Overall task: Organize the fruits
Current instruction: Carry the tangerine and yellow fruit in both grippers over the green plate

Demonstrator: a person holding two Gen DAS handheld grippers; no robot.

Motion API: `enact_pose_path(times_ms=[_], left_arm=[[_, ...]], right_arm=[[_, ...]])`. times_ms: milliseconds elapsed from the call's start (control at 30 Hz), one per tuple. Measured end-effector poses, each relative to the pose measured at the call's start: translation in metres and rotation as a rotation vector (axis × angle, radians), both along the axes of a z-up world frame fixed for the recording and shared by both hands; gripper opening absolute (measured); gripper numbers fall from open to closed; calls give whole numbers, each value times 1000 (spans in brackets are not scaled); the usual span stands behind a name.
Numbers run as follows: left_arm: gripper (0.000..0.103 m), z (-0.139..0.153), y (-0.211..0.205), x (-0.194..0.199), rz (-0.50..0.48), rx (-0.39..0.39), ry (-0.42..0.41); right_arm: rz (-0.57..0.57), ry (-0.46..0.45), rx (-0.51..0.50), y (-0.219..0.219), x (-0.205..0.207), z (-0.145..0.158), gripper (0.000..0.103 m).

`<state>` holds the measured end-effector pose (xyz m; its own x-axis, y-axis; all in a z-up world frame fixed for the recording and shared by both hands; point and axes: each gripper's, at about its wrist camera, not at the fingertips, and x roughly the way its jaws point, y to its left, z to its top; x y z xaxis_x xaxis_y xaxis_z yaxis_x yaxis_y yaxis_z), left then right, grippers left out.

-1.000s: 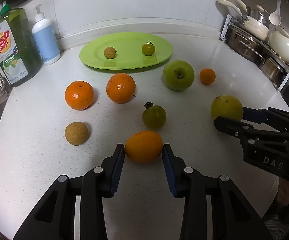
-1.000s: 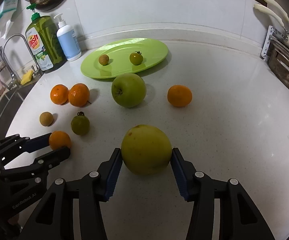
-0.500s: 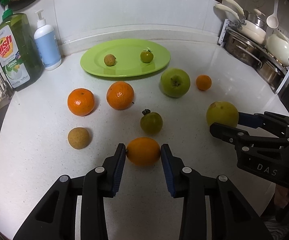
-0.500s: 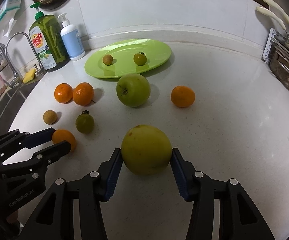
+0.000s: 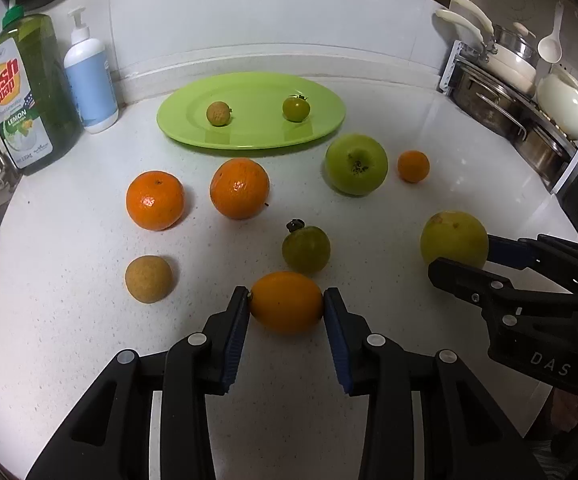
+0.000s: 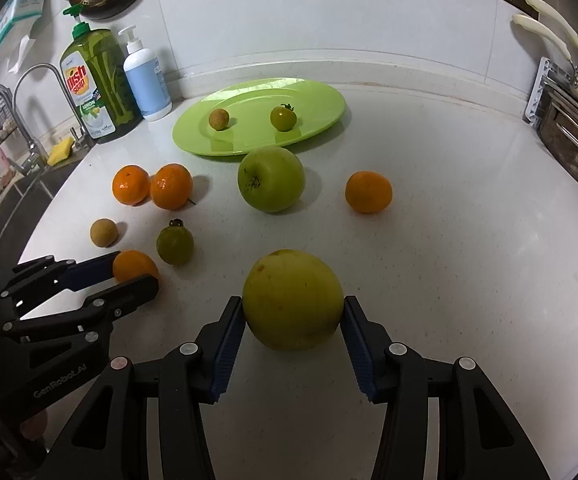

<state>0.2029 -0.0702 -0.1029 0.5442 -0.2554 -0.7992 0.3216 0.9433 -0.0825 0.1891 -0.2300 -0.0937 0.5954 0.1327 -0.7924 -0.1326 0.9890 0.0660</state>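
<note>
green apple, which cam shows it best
The right wrist view: the green apple sits near the middle, large, stem end facing the camera. The left wrist view shows it whole too, but smaller and right of centre.

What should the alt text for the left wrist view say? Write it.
The left gripper clamps an orange kumquat-like fruit on a white counter; the right gripper holds a yellow-green fruit. Behind, loose fruit and a green plate with two small fruits.
</note>
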Motion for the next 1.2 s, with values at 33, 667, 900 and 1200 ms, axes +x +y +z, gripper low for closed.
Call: enact_pose_path(times_ms=[33,667,900,1200], left_arm=[[37,0,0,-1,-2,-1,0],[37,51,7,-9,7,-28,-109],[37,82,11,-5,9,-36,-184],[37,110,18,12,19,-37,-270]], right_arm=[[0,0,0,0,0,0,50],[13,-69,20,6,-4,35,50],[32,-156,26,9,-4,69,50],[58,-236,30,17,14,97,50]])
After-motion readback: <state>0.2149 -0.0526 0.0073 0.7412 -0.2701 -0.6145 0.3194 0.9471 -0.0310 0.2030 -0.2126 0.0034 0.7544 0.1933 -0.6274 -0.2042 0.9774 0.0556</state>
